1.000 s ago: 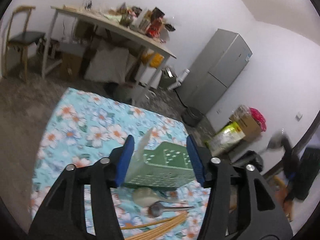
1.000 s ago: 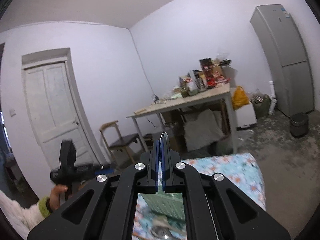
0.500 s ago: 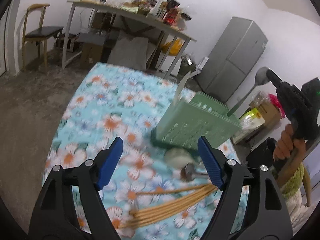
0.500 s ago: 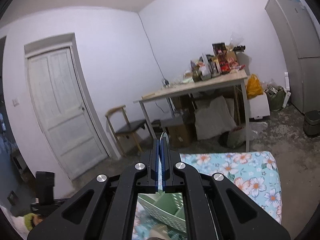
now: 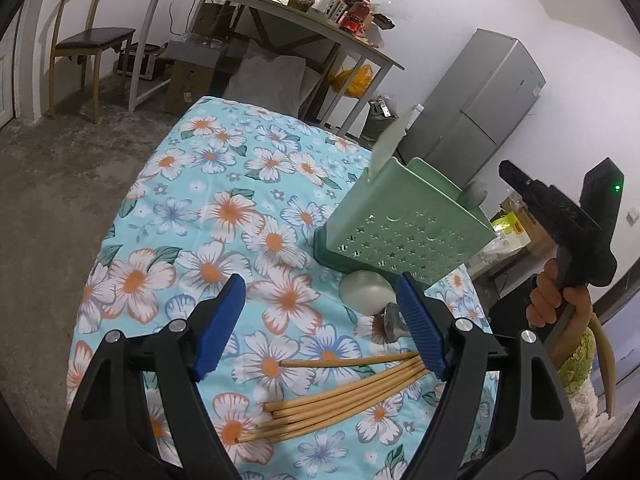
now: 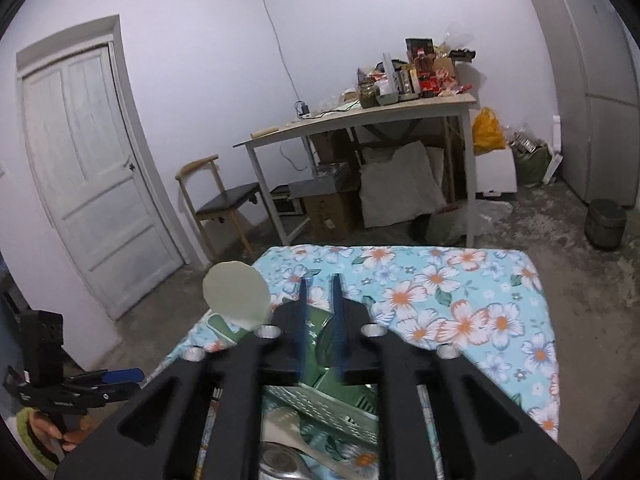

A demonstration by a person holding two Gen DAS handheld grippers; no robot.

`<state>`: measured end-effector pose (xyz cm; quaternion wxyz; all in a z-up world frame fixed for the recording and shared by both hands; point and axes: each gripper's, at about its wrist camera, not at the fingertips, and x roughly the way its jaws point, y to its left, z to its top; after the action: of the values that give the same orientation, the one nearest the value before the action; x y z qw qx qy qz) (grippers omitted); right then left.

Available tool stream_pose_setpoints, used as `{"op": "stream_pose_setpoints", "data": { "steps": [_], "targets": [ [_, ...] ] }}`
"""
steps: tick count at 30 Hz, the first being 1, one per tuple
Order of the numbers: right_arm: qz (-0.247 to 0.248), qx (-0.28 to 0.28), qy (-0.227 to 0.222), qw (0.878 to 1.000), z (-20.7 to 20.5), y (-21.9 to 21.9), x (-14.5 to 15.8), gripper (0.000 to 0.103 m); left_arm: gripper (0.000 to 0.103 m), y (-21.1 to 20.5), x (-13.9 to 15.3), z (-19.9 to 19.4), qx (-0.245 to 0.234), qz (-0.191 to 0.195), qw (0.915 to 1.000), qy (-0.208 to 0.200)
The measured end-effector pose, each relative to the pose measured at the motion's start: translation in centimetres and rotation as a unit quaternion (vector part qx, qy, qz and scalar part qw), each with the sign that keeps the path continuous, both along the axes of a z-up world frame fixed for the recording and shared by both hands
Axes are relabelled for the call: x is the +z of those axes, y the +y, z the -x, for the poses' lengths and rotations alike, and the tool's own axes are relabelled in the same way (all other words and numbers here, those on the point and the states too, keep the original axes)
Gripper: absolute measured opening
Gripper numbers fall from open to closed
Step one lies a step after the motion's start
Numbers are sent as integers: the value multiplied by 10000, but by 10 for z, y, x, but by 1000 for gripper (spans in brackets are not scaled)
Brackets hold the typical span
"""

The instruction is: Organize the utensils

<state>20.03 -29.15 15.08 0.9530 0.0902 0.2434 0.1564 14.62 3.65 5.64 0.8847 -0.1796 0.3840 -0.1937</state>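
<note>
Green perforated basket sits center-right on floral surface, contents hidden. Bamboo chopsticks lie bottom center between wide-apart left gripper fingers. Right gripper opening, nothing between.

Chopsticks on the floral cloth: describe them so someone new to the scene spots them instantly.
On the blue floral cloth, look nearer the camera than the green perforated basket. The chopsticks lie there as a loose fan of thin bamboo sticks. Unlike the pale green spoon and metal spoon beside the basket, they are tan, straight and bundled.
</note>
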Motion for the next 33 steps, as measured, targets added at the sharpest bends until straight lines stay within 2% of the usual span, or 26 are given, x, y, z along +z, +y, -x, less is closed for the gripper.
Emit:
{"op": "stream_pose_setpoints", "data": {
  "steps": [1,7,11,15,19,23,28,33],
  "targets": [
    [3,-35,-54,10000,3,-1,1,38,74,0,0,0,-4,-1,10000,-2],
    [-193,-149,-205,9995,30,-10,13,40,74,0,-2,1,16,26,10000,13],
    [-395,-109,-176,9990,55,-14,13,47,74,0,-2,3,-24,23,10000,-34],
    [-619,-113,352,9974,75,-13,-12,56,74,-5,-3,5,-197,64,9997,-95],
    [-753,-318,963,9920,94,-11,-53,57,74,-23,-5,6,-553,125,9983,-107],
    [-1208,-508,1448,9807,108,-17,-87,57,73,-48,-13,5,-1033,208,9944,-54],
    [-1293,-592,1599,9768,112,-21,-99,57,58,-77,-28,-7,-1603,620,9848,258],
    [-1318,-607,1552,9772,111,-24,-99,57,40,-96,-50,-22,-1710,868,9785,759]
  ]
}}
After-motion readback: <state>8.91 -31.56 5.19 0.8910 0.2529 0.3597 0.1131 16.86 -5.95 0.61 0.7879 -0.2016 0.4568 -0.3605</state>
